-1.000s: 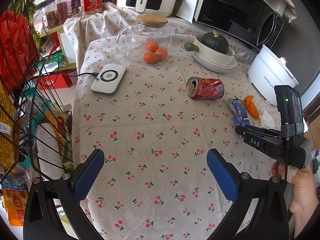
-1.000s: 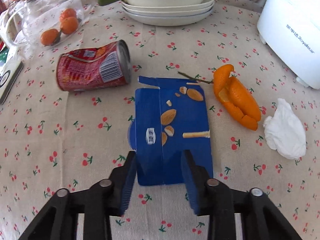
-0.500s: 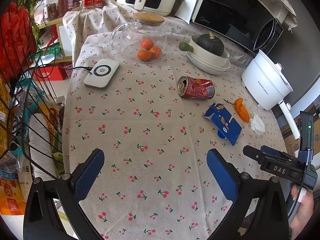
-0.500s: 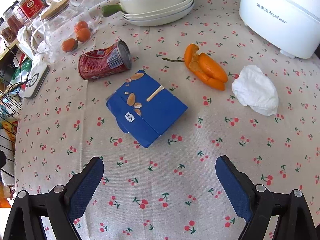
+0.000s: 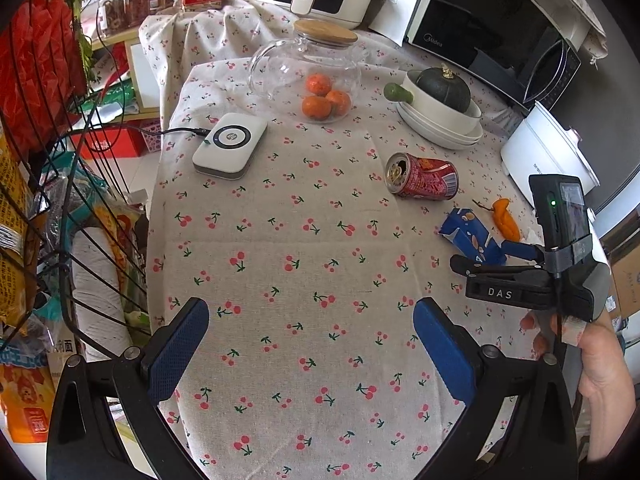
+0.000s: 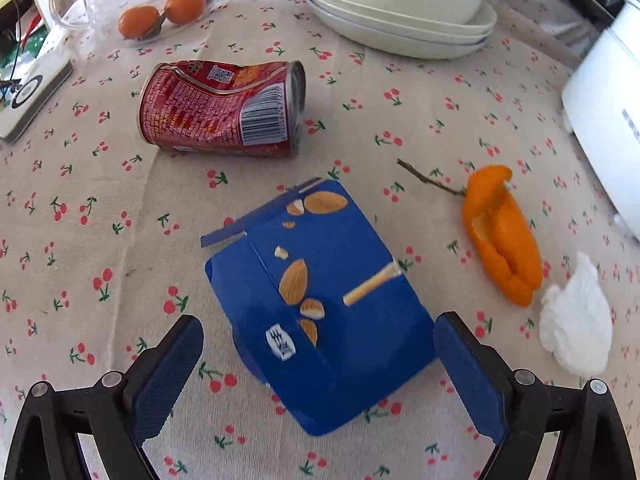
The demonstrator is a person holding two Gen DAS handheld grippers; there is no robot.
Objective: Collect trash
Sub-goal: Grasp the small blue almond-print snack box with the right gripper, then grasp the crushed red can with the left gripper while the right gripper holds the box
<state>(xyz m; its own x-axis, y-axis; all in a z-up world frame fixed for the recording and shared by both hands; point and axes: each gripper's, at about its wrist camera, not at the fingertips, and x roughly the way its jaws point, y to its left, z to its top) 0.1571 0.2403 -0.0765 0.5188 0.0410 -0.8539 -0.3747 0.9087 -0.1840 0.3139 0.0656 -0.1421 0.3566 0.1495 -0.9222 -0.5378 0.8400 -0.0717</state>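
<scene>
Nothing is collected yet: your right gripper (image 6: pixel 320 376) fingers stand released around the flattened blue cardboard snack box (image 6: pixel 320 308), dented red can (image 6: pixel 220 108), orange peel (image 6: pixel 500 240) and white tissue (image 6: pixel 576 332) beyond them.

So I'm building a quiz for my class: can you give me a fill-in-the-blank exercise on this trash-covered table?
1. The red can lies on its ____.
2. The right claw is ____, with the blue carton lying between its fingers.
3. The crumpled white tissue lies right next to the orange ____.
4. The glass jar with a wooden lid holds three ____.

Missing words: side; open; peel; oranges
</scene>
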